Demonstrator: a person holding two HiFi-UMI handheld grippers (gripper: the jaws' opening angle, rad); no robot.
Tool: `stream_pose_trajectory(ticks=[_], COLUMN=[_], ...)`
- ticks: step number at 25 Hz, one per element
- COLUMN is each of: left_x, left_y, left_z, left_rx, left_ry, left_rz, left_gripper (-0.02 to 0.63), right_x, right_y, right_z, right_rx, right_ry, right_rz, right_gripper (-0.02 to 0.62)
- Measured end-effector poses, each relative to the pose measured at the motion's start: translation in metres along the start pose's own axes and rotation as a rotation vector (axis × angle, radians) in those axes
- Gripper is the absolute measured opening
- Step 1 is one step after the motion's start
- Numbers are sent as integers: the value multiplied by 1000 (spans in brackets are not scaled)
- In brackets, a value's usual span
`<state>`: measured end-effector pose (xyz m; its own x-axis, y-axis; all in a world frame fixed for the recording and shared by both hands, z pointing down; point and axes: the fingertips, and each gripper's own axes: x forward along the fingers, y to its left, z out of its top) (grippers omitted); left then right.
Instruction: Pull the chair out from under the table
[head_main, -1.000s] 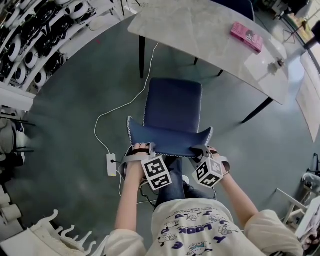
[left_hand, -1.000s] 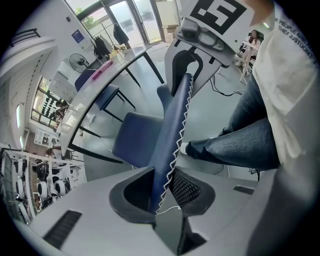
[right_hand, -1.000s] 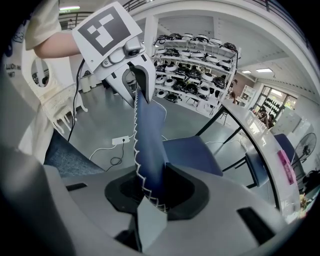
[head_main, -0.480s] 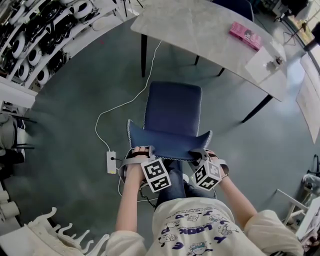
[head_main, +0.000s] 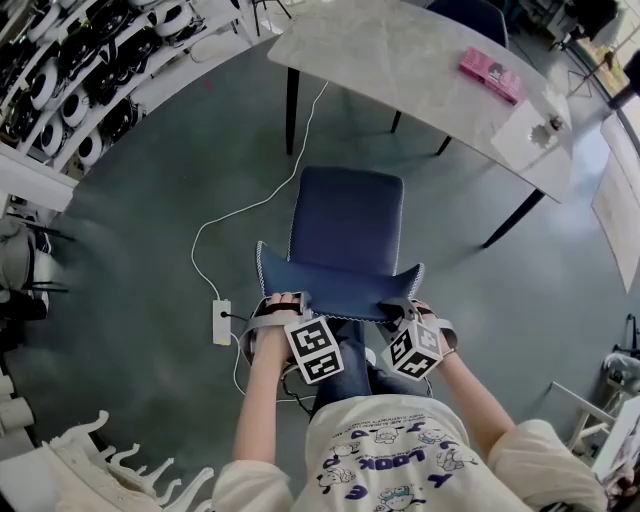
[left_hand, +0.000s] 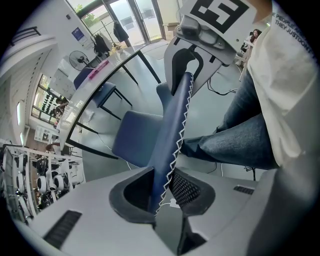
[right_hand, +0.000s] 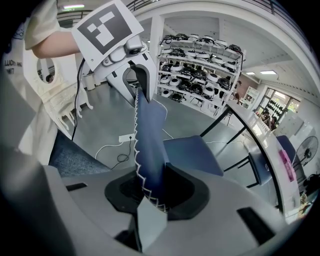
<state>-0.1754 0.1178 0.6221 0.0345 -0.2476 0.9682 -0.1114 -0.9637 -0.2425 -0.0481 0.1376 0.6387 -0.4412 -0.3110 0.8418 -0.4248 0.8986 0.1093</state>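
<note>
Left gripper (head_main: 283, 300) and right gripper (head_main: 405, 303) clamped on chair (head_main: 345, 215) back | chair farther from table (head_main: 400, 60) at 12 o'clock than before | we judge pull nearly done

Head view looks steeply down — all three share the chair (head_main: 345, 215).

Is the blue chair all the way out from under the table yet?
Nearly, it looks. Done: the chair stands on open floor, with its seat clear of the table edge. In hand: the left gripper and right gripper are both shut on the top of the backrest. Left: maybe a little more pulling, then letting go.
</note>
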Motion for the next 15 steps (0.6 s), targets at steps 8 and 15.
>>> stream_pose_trajectory(ticks=[8,15], left_x=[-3,-7], left_y=[-12,-18], left_z=[-3,-3], left_rx=[-1,4], left_ry=[2,1], left_rz=[-2,-5], left_gripper=[107,107], right_x=[-3,-6], right_y=[13,19], right_z=[-3,-4], right_rx=[-2,-5], right_ry=[4,9], right_rz=[3,6], right_gripper=[94,94])
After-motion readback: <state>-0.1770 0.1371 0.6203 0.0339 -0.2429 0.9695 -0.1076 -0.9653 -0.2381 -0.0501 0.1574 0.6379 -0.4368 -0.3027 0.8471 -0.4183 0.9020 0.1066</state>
